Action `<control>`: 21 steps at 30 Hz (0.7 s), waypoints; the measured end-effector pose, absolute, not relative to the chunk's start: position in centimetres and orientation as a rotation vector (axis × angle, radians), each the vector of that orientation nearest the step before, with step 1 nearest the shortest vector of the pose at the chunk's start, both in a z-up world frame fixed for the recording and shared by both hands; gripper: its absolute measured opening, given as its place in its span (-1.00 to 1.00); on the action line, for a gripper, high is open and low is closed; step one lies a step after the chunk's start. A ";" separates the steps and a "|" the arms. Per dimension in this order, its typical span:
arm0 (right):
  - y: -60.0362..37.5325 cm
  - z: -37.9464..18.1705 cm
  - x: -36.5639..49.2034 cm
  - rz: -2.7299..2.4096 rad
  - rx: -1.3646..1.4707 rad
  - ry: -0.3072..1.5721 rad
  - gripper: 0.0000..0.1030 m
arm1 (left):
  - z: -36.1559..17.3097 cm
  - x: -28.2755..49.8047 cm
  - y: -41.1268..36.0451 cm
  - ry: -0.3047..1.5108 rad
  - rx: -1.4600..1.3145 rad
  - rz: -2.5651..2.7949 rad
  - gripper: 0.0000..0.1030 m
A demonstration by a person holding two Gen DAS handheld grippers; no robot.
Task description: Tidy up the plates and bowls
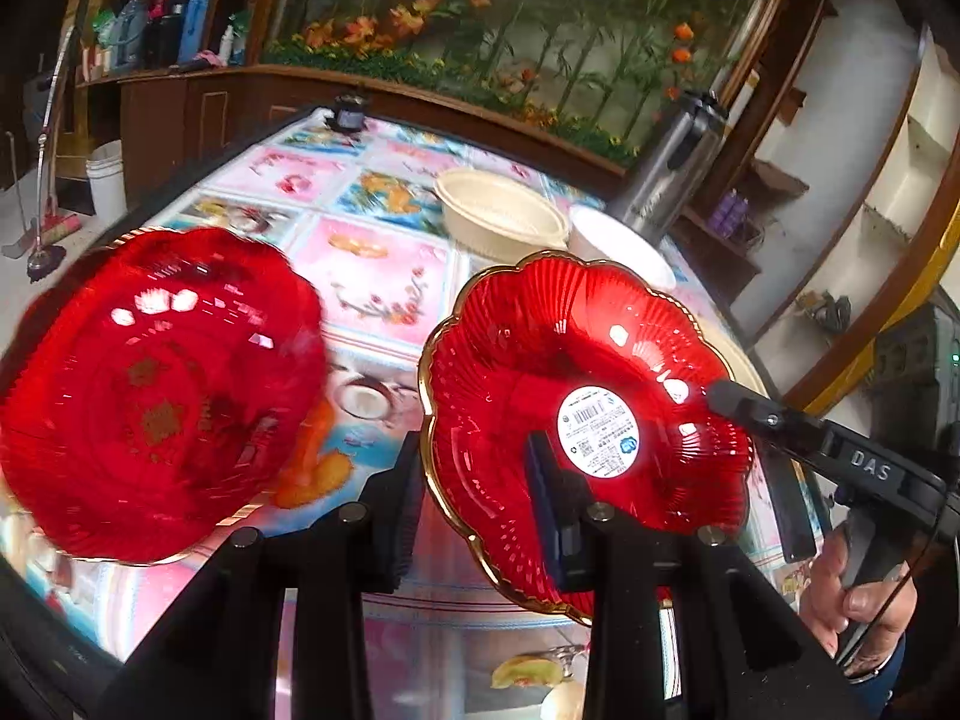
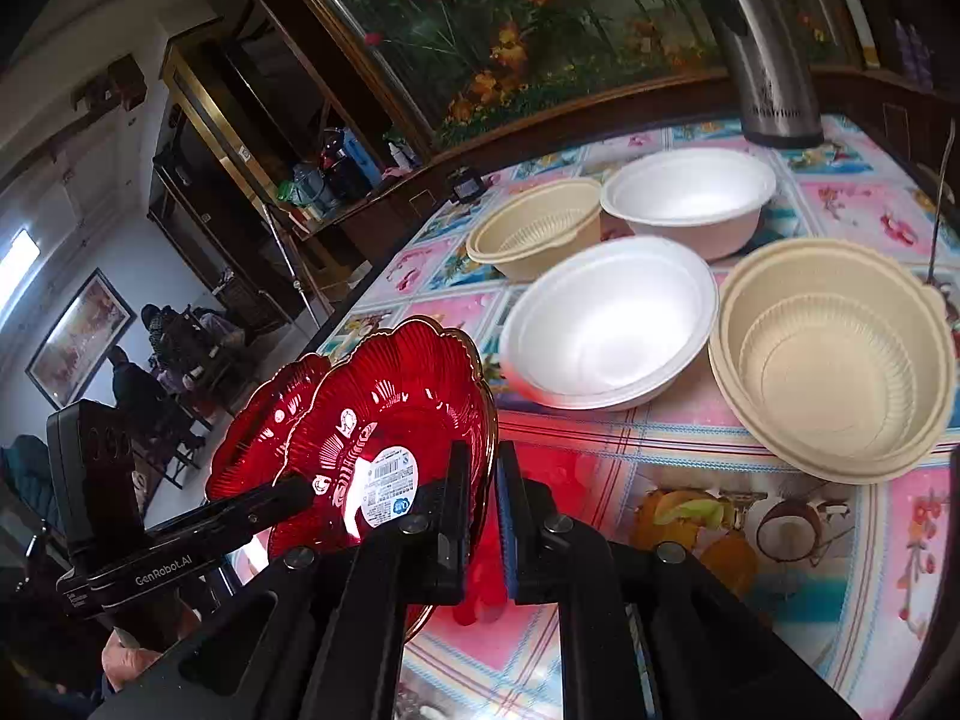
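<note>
Jaws of our right gripper (image 2: 483, 516) pinch the gold rim of the labelled red plate (image 2: 384, 420), lifted at the tabletop's (image 2: 690, 462) near left. Our left gripper's (image 1: 474, 510) jaws straddle its rim, slightly parted. Another red plate (image 1: 156, 390) tilts left; bowls (image 2: 612, 324) sit far right.

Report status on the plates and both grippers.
Right gripper shut on rim of stickered red plate. Left gripper open, jaws astride same rim. Second red plate close beside; bowls stand apart.

Left red plate (image 1: 156, 396) motion-blurred, edge-cropped
</note>
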State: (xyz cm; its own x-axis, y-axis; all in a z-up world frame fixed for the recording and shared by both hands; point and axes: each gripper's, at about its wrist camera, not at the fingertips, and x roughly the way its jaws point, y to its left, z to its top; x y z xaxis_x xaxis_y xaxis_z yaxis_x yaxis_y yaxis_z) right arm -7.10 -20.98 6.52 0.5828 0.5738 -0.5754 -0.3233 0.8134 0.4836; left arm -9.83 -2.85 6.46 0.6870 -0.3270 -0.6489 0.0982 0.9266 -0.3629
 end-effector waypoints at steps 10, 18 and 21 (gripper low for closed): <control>-11.5 9.3 -6.0 0.653 0.268 0.801 -0.81 | 9.2 -12.3 7.0 0.674 -0.395 -0.068 -0.40; -1.9 6.7 -3.1 0.713 0.200 0.883 -0.81 | 7.3 -11.9 13.9 0.684 -0.478 0.061 -0.40; 0.2 5.7 -2.3 0.700 0.169 0.901 -0.81 | 6.0 -10.9 15.1 0.709 -0.495 0.077 -0.40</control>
State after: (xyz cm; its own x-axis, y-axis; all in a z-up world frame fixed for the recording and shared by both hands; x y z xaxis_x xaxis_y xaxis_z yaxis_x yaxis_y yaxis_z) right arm -2.25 0.20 5.72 0.4178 0.6228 -0.6615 -0.4866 0.7683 0.4159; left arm -10.91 15.10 6.04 0.7612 -0.0972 -0.6412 -0.2320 0.8824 -0.4092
